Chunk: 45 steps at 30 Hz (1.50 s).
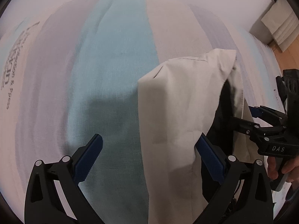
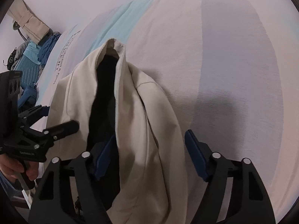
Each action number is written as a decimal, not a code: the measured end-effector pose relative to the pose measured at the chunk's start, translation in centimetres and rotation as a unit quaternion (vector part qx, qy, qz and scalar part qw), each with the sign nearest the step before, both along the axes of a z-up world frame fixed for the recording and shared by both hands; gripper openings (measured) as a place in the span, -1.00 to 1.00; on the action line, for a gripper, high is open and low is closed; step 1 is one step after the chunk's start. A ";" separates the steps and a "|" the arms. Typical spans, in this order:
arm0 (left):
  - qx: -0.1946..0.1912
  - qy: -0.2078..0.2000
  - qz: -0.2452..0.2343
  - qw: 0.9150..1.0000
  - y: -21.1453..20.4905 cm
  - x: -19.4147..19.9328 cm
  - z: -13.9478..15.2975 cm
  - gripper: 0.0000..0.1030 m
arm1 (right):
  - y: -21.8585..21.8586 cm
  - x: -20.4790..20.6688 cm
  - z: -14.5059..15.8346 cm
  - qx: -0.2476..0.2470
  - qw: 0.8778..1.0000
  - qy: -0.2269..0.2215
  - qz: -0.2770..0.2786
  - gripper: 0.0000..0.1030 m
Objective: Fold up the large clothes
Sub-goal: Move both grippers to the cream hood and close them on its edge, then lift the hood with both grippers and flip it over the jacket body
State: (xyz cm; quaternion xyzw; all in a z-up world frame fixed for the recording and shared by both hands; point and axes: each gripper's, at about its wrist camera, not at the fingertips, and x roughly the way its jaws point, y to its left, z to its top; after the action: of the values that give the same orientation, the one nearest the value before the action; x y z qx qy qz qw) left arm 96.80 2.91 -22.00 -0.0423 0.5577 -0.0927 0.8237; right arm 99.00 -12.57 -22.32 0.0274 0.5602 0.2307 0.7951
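A cream garment (image 1: 177, 102) with a dark lining (image 1: 224, 112) hangs bunched over the striped sheet (image 1: 115, 56). My left gripper (image 1: 150, 138) is open wide. The cloth drapes against its right pad (image 1: 211, 160), and its left pad (image 1: 89, 158) is bare. In the right wrist view the same cream garment (image 2: 140, 112) hangs between the fingers of my right gripper (image 2: 150, 134). Its left pad (image 2: 104, 156) sits inside the dark lining (image 2: 104, 93). Its right pad (image 2: 196, 156) stands just clear of the cloth. Each gripper shows at the edge of the other's view: right gripper (image 1: 244, 113), left gripper (image 2: 58, 115).
The sheet (image 2: 233, 65) has pale blue, lavender and pink bands with printed lettering (image 1: 11, 71). A heap of blue clothes (image 2: 37, 56) and hanging beige trousers (image 2: 28, 18) lie beyond its left edge. A white box (image 1: 280, 28) stands on wooden floor at the far right. A hand (image 1: 284, 168) holds the right gripper.
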 end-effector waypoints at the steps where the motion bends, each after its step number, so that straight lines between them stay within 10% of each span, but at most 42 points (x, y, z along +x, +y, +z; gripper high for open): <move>1: -0.006 0.001 0.002 1.000 0.0 0.0 -0.2 0.90 | 0.2 0.0 -0.1 -0.002 1.000 0.000 0.002 0.21; 17: -0.018 -0.038 -0.021 0.999 -1.5 -2.6 1.3 -0.53 | 0.4 -0.1 -0.2 -0.008 1.000 0.003 0.001 -0.75; 45: 0.022 -0.140 -0.017 0.990 -2.1 -11.5 10.2 -0.77 | 0.7 -10.8 10.9 -0.022 0.992 -0.124 -0.016 -0.80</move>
State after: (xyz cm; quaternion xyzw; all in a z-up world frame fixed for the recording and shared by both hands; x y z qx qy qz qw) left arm 85.27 0.78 -11.79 -0.0012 0.4398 -0.0989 0.8926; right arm 88.22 -11.83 -11.38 -0.0100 0.4616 0.2071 0.8625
